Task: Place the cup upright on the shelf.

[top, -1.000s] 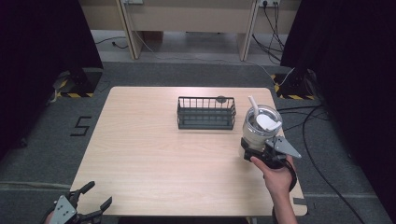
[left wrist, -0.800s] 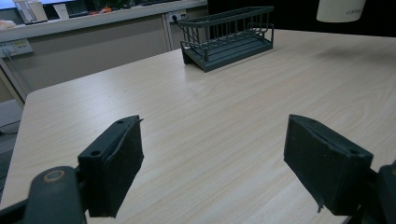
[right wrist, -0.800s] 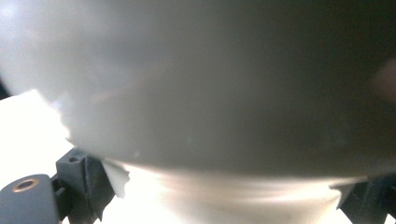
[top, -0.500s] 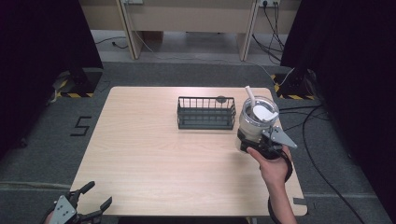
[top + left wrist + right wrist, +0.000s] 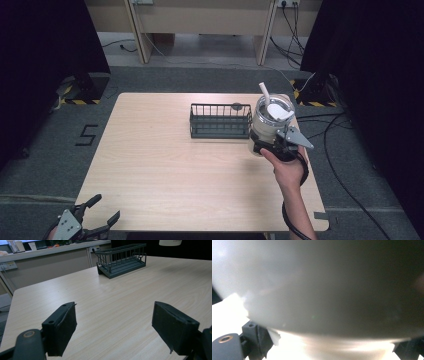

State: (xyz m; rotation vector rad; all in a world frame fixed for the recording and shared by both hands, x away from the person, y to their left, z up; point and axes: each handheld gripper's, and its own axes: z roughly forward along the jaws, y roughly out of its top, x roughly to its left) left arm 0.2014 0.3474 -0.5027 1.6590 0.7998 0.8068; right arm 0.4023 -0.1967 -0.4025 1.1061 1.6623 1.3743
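Observation:
A pale grey tumbler (image 5: 270, 120) with a white lid and a straw is held at the table's right side, just beside the right end of a dark wire rack (image 5: 220, 122). My right gripper (image 5: 272, 147) is shut on the tumbler's lower body, with the hand behind it. Seen from the right gripper view, the tumbler (image 5: 324, 290) looms large and blurred between the jaws. My left gripper (image 5: 106, 207) stands open at the table's near left corner with nothing between its fingers. In the left gripper view, the rack (image 5: 122, 257) stands far ahead and the tumbler's base (image 5: 170, 242) shows at the top edge.
The light wooden table (image 5: 160, 165) bears the rack at its back middle. Cables lie on the floor to the right (image 5: 340, 150). Dark curtains flank both sides, and a desk frame stands behind the table.
My right gripper has carried the tumbler away from the person and slightly left, closer to the rack's right end. The left gripper has stayed put.

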